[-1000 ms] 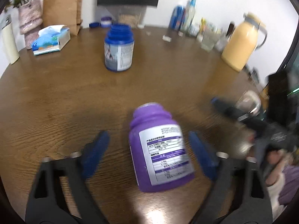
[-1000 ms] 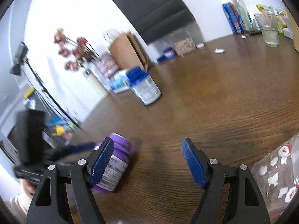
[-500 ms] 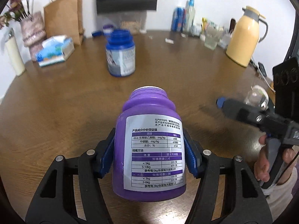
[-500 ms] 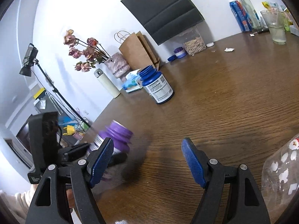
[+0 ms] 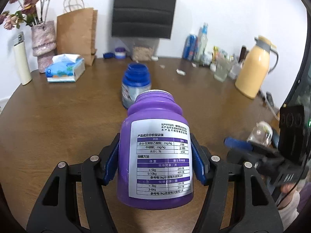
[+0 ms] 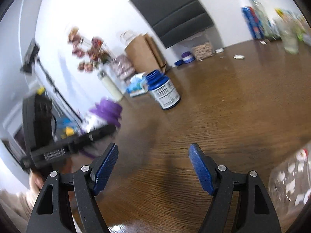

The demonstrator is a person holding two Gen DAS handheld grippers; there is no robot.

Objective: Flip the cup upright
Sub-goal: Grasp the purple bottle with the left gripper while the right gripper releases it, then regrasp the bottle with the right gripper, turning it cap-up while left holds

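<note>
Purple bottle clenched in left hand-held gripper | right hand-held gripper released, glass beside

Bottle between left jaws; jar behind, on table.

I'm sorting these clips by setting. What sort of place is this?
Probably a lived-in home room, at a round wooden table. A vase of dried flowers, a tissue box and a yellow thermos jug stand along its far side, which points to a household rather than a lab.

Black-framed left claw and right claw, blue ribbed pads, silver rivets
</note>
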